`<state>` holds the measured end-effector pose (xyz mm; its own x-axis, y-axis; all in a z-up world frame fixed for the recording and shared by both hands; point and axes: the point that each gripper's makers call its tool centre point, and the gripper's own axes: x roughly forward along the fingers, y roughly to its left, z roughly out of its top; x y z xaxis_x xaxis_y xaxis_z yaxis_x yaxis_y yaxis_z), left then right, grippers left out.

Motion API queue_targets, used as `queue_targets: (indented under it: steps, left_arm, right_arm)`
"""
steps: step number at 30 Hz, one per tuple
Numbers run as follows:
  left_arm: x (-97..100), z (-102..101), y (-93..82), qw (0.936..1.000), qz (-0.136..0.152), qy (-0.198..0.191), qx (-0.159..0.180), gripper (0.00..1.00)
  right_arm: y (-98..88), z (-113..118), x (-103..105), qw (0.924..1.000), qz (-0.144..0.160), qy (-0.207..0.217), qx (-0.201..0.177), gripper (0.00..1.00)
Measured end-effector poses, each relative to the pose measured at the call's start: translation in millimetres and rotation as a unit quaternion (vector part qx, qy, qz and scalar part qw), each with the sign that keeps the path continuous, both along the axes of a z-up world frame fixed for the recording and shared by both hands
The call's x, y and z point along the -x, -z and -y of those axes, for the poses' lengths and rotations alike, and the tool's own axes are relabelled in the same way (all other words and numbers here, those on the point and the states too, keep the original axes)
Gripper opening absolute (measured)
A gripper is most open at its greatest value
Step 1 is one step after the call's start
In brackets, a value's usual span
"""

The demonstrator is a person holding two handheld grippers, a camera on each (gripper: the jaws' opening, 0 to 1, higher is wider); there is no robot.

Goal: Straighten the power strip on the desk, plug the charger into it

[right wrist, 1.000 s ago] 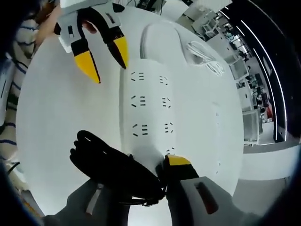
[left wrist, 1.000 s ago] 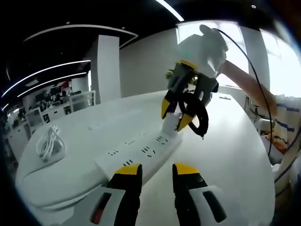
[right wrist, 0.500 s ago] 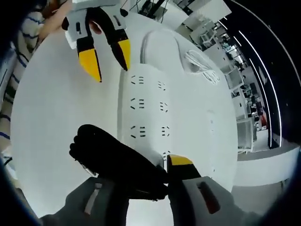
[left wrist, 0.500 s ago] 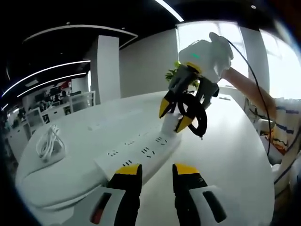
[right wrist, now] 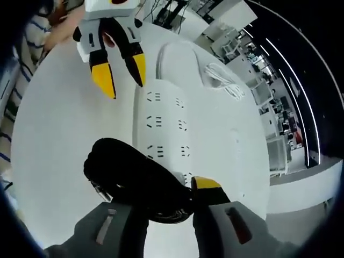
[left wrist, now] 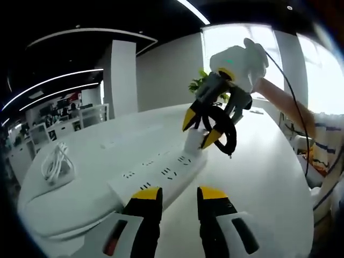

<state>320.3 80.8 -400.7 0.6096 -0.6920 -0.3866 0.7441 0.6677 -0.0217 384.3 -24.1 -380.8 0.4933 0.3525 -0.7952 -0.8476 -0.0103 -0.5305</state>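
right hand-held gripper (right wrist: 161, 201) clamps charger (right wrist: 137, 180) | above power strip (right wrist: 164, 134) end | desk (right wrist: 59, 140) alongside bare

Power strip (left wrist: 161, 174) lies on the desk (left wrist: 258, 177) between both grippers, coiled cable (left wrist: 56, 164) to its left

Bright window glare (left wrist: 322, 70), ceiling light strips, fisheye warping, sharp focus

A long white power strip (right wrist: 161, 134) with two rows of sockets is lying flat on the white desk (right wrist: 59, 140), while a black coiled charger (right wrist: 137, 185) is hanging held above its near end.
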Motion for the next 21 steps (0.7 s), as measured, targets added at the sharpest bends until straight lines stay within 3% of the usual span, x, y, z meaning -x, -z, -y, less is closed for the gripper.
queue_targets:
  steps: [21]
  left_arm:
    - [0.0,-0.6,1.0,1.0000,-0.001,-0.001,-0.003,0.26]
  right_arm:
    - [-9.1,1.7,4.8,0.9948,0.020,0.010,-0.100,0.30]
